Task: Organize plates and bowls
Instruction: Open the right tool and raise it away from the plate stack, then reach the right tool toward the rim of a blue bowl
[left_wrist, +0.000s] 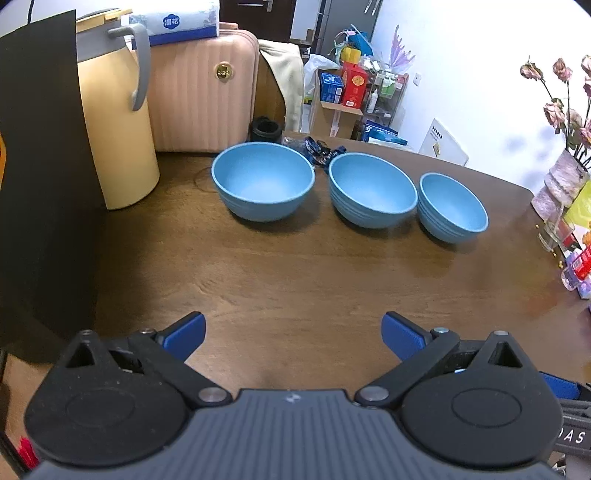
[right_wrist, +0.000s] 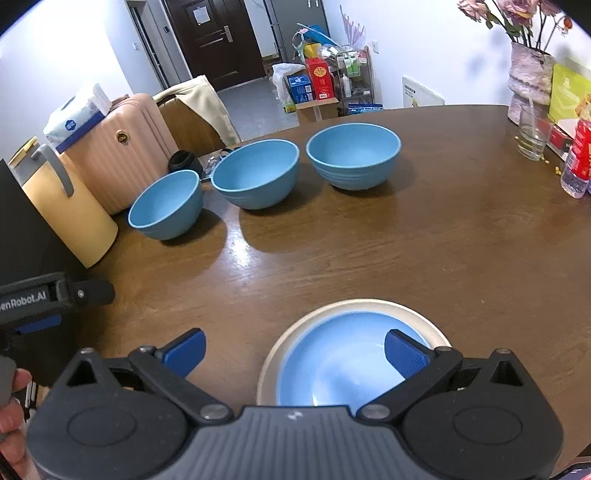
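Observation:
Three blue bowls stand in a row on the brown table: a left bowl (left_wrist: 263, 181) (right_wrist: 166, 205), a middle bowl (left_wrist: 372, 188) (right_wrist: 255, 172) and a right bowl (left_wrist: 452, 206) (right_wrist: 354, 155). A blue plate (right_wrist: 340, 363) lies stacked on a white plate (right_wrist: 280, 343) right under my right gripper (right_wrist: 293, 350), which is open with its right finger over the blue plate. My left gripper (left_wrist: 293, 334) is open above bare table, well short of the bowls. Neither holds anything.
A yellow jug (left_wrist: 114, 129) and a pink suitcase (left_wrist: 203, 92) stand at the table's back left, with a black board (left_wrist: 44, 184) at the left edge. A flower vase (right_wrist: 530, 74), a glass (right_wrist: 532, 136) and a bottle (right_wrist: 578, 162) crowd the right side.

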